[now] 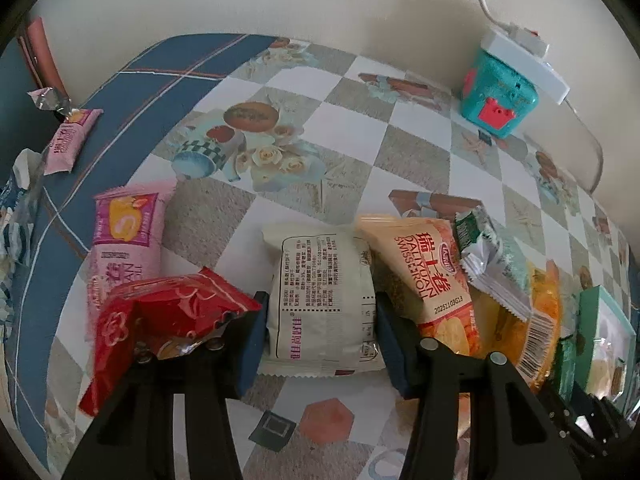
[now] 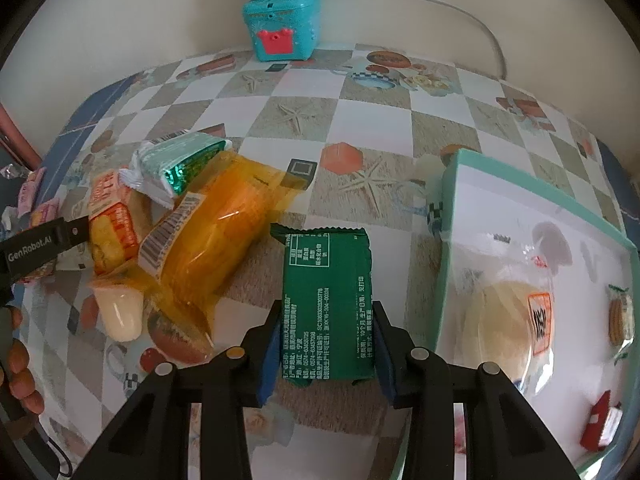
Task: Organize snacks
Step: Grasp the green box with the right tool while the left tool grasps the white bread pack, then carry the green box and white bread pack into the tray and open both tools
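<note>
Left wrist view: my left gripper (image 1: 320,320) has its jaws pinching a cream packet (image 1: 322,300) that lies flat on the counter (image 1: 360,128), blue pads pressed to both its long sides. A red wrapper (image 1: 160,316) sits over the left finger, with a pink roll (image 1: 126,236) behind it and a second pink one (image 1: 70,140) far off near the counter's left edge. Just right of the cream packet I see an orange Swiss roll pack (image 1: 432,272), and a pale green sachet (image 1: 492,260) lies across it. In the right wrist view, my right gripper (image 2: 325,340) has its jaws closed on a green packet (image 2: 326,304), printed side up, lying on the counter just left of a teal-rimmed tray (image 2: 452,208). The tray holds a clear bag with a pale bun (image 2: 504,320) and a few small snacks. A yellow pack (image 2: 216,232) lies left of the green packet. A teal box (image 2: 280,20) stands at the wall.
</note>
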Tool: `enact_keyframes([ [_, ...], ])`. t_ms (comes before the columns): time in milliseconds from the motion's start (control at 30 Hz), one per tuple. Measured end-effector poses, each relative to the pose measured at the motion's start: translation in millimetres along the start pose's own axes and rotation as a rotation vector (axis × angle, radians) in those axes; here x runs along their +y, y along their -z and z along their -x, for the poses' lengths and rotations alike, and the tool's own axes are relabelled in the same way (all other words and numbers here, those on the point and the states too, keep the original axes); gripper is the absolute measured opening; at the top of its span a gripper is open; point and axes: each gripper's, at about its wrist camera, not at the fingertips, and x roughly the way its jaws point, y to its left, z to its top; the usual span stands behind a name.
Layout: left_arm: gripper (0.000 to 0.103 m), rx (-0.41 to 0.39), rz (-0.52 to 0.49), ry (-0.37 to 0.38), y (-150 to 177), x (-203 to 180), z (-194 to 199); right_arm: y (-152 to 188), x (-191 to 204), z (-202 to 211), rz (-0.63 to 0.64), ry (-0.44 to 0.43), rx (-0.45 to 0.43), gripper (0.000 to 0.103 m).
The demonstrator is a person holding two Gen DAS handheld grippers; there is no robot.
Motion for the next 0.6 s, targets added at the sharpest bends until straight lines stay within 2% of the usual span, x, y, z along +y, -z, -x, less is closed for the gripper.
enact_keyframes([
  [167,0.053,-0.063,-0.003,-0.02,-3.0,0.7,29.5,4.6,-5.4,27.6,-0.024,-0.047,-0.06,0.042],
  [367,0.053,-0.147,-0.004,-0.007,-6.0,-4.2,68.6,8.2,-23.3,65.9,-0.064,-0.074,-0.133,0.042],
  [500,0.053,-0.191,-0.027,0.03,-3.9,-15.4,93.5,13.8,-47.7,84.9,-0.075,-0.05,-0.167,0.042],
  [600,0.053,-0.21,-0.036,0.102,-1.3,-27.6,109.5,21.1,-77.4,93.1,-0.109,-0.001,-0.167,0.042],
])
